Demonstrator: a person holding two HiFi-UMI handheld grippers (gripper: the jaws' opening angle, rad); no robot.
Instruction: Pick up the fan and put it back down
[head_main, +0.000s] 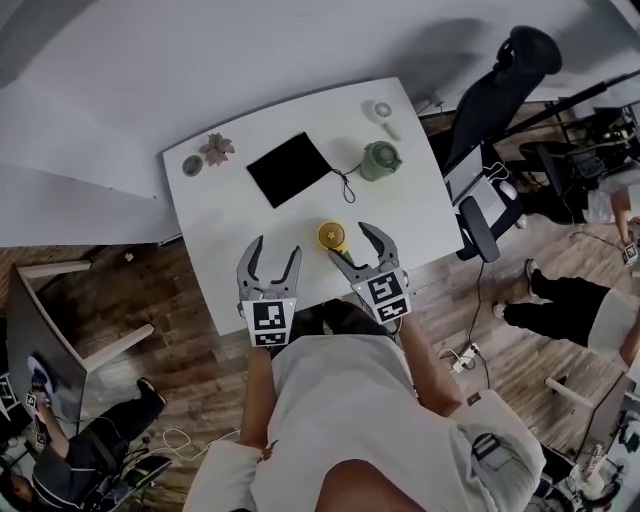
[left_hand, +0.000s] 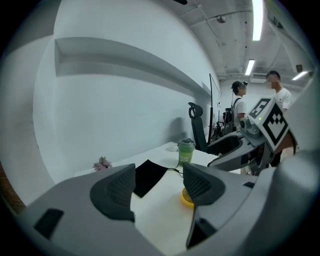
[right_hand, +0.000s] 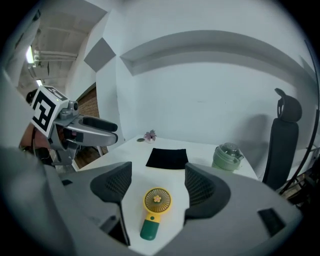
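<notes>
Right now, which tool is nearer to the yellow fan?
Right. The right tool points at the fan, which lies just ahead between its open jaws, untouched; the left tool is farther off, to the fan's left in the head view.

Fan (head_main: 332, 236) on tbl (head_main: 240, 220); pouch (head_main: 288, 168), cup (head_main: 379, 160) behind

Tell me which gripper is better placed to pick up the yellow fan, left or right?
Right. The yellow fan lies straight ahead between the open jaws of the right gripper. The left gripper faces bare table, with the fan beside its right jaw.
</notes>
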